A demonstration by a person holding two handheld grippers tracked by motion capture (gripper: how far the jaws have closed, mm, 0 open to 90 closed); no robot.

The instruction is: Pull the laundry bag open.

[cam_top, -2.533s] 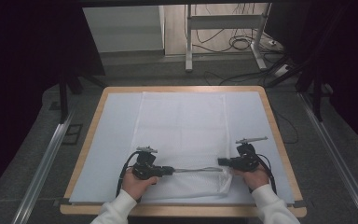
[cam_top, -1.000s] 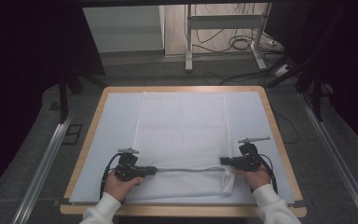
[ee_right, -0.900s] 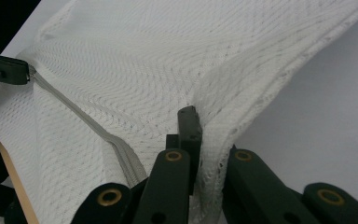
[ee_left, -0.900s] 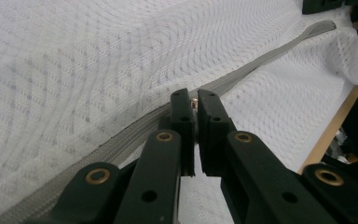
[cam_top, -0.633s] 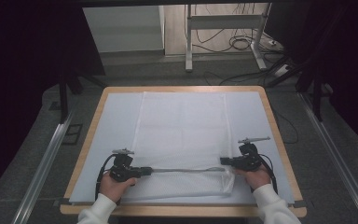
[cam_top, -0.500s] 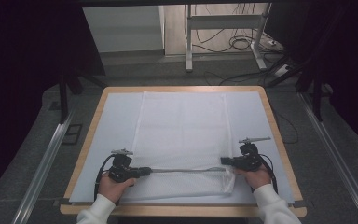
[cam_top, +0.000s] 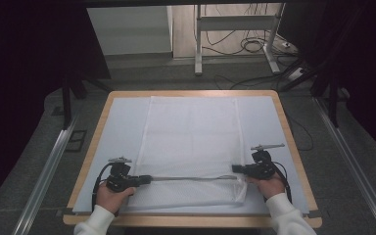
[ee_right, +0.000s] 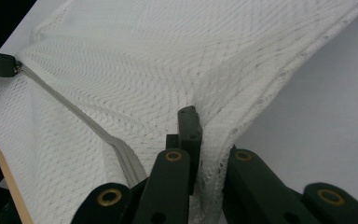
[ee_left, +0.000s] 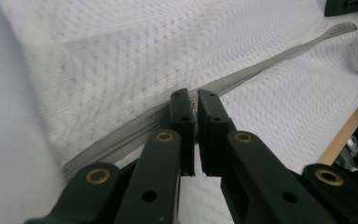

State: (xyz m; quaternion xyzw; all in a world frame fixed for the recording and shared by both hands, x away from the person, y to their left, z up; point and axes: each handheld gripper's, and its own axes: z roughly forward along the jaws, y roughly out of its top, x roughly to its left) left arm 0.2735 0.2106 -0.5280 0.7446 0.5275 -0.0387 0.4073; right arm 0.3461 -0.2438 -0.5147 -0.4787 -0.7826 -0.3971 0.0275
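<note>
White mesh bag (cam_top: 191,142) lies flat on the pale table mat (cam_top: 122,127), long side running away from the person, near end by the front edge. Grey zipper (cam_top: 191,178) runs straight across the bag's near end between the two grippers.

Left gripper (cam_top: 144,179): jaws closed tight on the zipper pull at the bag's left edge; in the left gripper view (ee_left: 195,105) the two black jaws meet with a small bit of metal pinched between them, zipper tape stretching away to the upper right. Compared with the earlier frames this gripper sits further left: 2.5 s ago it was well inside the bag's width, a second ago nearer the edge, now at the left edge. The grey zipper line showing between the grippers is longer than before.

Right gripper (cam_top: 235,169): jaws clamped on the mesh at the bag's right near corner; right gripper view (ee_right: 200,135) shows bunched mesh fabric squeezed between them. Same spot as in the earlier frames, no shift. Bag itself has not moved on the mat.
</note>
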